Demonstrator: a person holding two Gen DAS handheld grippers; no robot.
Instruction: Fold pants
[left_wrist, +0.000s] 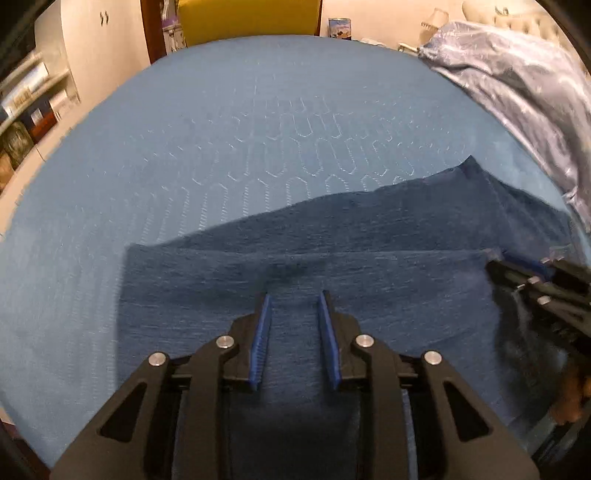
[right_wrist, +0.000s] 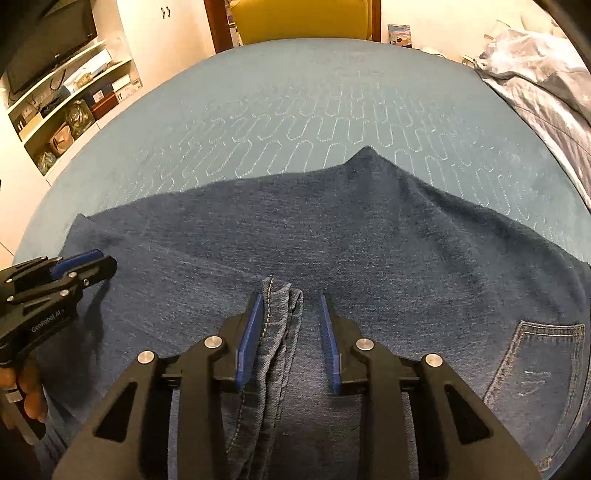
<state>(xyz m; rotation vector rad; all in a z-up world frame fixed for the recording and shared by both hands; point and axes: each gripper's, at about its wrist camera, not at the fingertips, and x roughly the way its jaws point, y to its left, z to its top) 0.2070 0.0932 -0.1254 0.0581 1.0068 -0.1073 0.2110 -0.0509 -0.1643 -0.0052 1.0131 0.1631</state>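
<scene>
Dark blue jeans (right_wrist: 369, 229) lie spread flat on the bed, with a back pocket (right_wrist: 535, 369) at the lower right. My right gripper (right_wrist: 291, 297) points down over them. A raised fold of stitched denim edge (right_wrist: 277, 332) stands between its jaws, resting against the left pad, and a gap shows to the right pad. My left gripper (left_wrist: 295, 295) hovers over the jeans (left_wrist: 369, 229) near their left edge, its pads apart with only flat denim behind them. Each gripper shows in the other's view: the left gripper (right_wrist: 107, 260) at the far left, the right gripper (left_wrist: 495, 258) at the far right.
The bed wears a light blue quilted cover (left_wrist: 258, 129). Crumpled pale bedding (left_wrist: 517, 92) is heaped at the right. Shelves with boxes and a television (right_wrist: 74, 92) stand along the left wall, and something yellow (right_wrist: 299, 18) stands beyond the far edge. A hand (right_wrist: 29, 391) holds the left gripper.
</scene>
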